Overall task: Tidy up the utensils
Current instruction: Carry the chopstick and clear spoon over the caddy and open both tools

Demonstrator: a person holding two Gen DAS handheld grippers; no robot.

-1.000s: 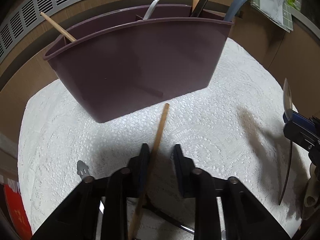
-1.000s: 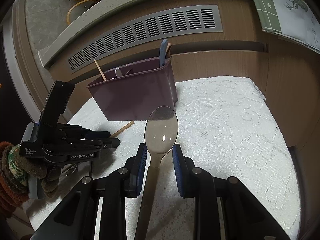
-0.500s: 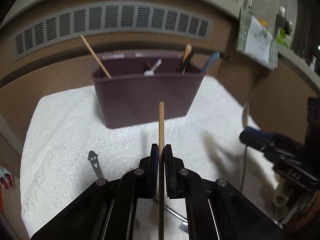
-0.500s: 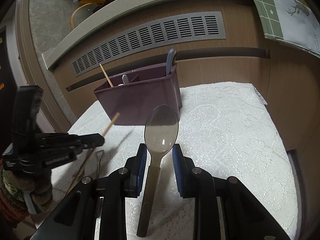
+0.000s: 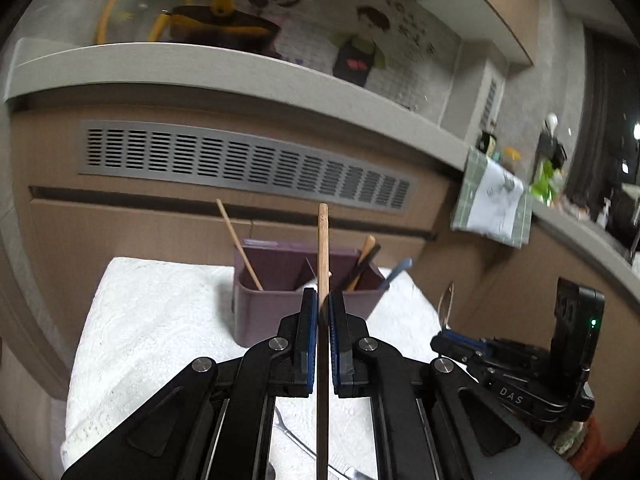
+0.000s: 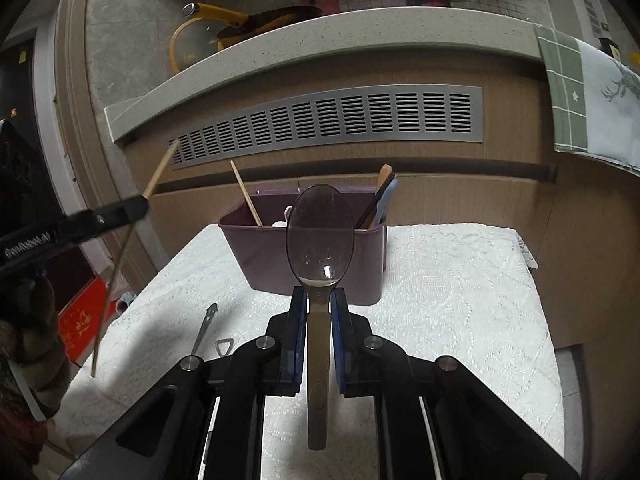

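Note:
My left gripper (image 5: 323, 300) is shut on a wooden chopstick (image 5: 323, 248) and holds it upright in the air, well short of the purple utensil caddy (image 5: 272, 312). In the right wrist view the same chopstick (image 6: 158, 172) shows at the left. My right gripper (image 6: 319, 300) is shut on the handle of a smoky translucent spoon (image 6: 320, 232), bowl up, in front of the caddy (image 6: 264, 264). The caddy holds one chopstick (image 6: 246, 194), a white spoon and several dark and blue utensils (image 6: 380, 196).
The caddy stands on a white lace cloth (image 6: 460, 280) over a small table. A metal utensil (image 6: 204, 328) and a small metal opener (image 6: 225, 346) lie on the cloth at the left. A cabinet with a vent grille (image 6: 340, 120) stands behind.
My left gripper closed on the chopstick, lifted it off the cloth and pulled back and up from the caddy. My right gripper rose slightly with the spoon.

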